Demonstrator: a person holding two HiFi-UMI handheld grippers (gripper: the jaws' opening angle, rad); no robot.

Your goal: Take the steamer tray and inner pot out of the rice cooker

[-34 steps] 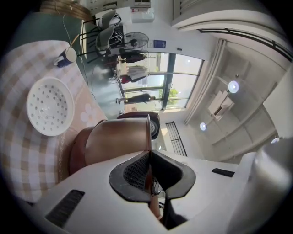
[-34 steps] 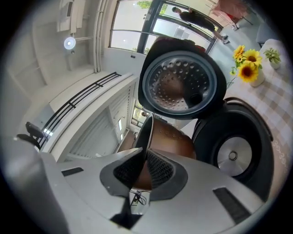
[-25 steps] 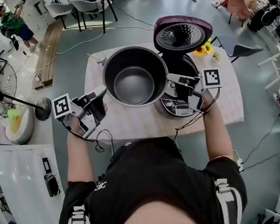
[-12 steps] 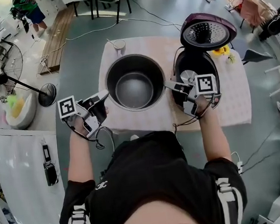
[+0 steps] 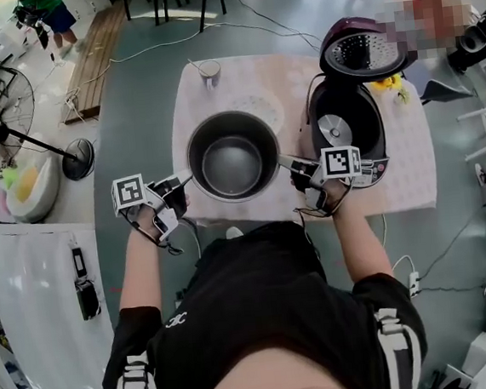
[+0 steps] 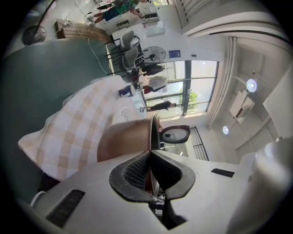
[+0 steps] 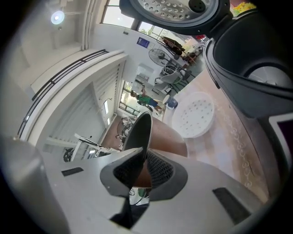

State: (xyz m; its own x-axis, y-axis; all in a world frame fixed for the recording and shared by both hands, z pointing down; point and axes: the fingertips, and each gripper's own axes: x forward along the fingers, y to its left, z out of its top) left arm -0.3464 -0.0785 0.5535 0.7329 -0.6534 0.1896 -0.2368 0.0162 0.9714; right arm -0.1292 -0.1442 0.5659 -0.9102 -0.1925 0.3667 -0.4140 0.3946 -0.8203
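The left gripper (image 5: pixel 187 183) is clamped on the left rim of the round dark-grey metal inner pot (image 5: pixel 233 156); in the left gripper view the two jaws of that gripper (image 6: pixel 150 156) stand nearly together, with only the thin rim of the pot (image 6: pixel 122 141) between the pads. The right gripper (image 5: pixel 285 161) is clamped on the opposite, right rim; in the right gripper view its jaws (image 7: pixel 143 161) are likewise narrow, pinching the rim of the pot (image 7: pixel 162 136) from inside and outside. The pot is outside the dark purple rice cooker (image 5: pixel 374 136), over the beige-and-white checked tablecloth (image 5: pixel 412 173), just left of the cooker and toward the near edge; whether its base touches the cloth cannot be determined. The white perforated round steamer tray (image 5: pixel 260 109) lies flat on the cloth just beyond the pot, partly hidden by it in the head view and fully shown in the right gripper view (image 7: pixel 196 114). The cooker lid (image 5: pixel 356 52) stands raised at the far side; the cavity shows a silver heating plate (image 5: pixel 333 128). A small cup (image 5: pixel 209 69) stands at the far left of the cloth.
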